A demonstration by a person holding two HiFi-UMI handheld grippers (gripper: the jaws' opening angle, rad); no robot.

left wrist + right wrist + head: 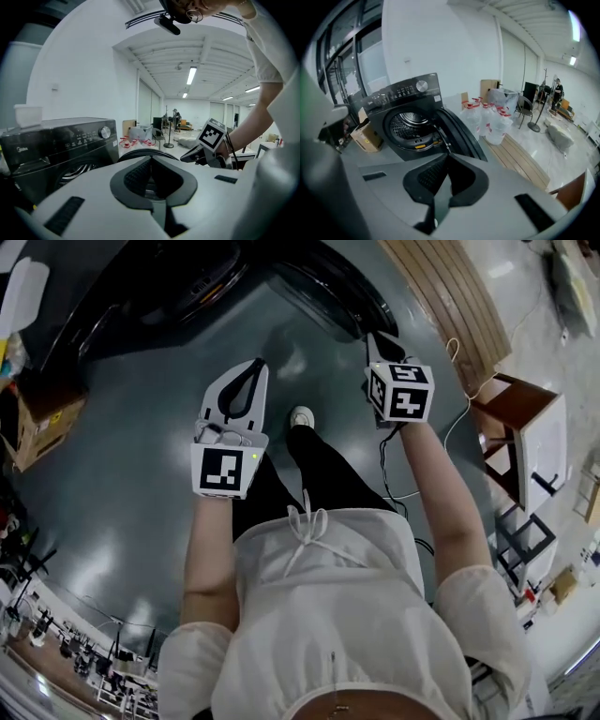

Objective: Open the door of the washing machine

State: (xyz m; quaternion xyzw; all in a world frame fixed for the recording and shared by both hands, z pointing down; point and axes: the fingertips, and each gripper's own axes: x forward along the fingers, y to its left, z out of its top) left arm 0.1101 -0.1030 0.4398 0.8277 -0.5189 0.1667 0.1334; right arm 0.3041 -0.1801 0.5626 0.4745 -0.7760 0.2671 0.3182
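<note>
The black washing machine (401,101) stands ahead with its round door (457,131) swung open to the right, so the steel drum (408,126) shows. In the head view the machine (169,287) and its open door (328,287) lie at the top. My right gripper (447,157) is shut with nothing in it, and hangs in the air short of the door (375,338). My left gripper (151,157) is also shut and empty, left of the right one (253,367). From the left gripper view the machine's control panel (70,138) is at the left and the right gripper (206,145) at the right.
A cardboard box (42,423) sits on the floor left of the machine. Bagged water bottles (492,119) and a wooden pallet (450,296) are to the right. A brown table (525,427) stands further right, and a cable (389,465) trails across the grey floor.
</note>
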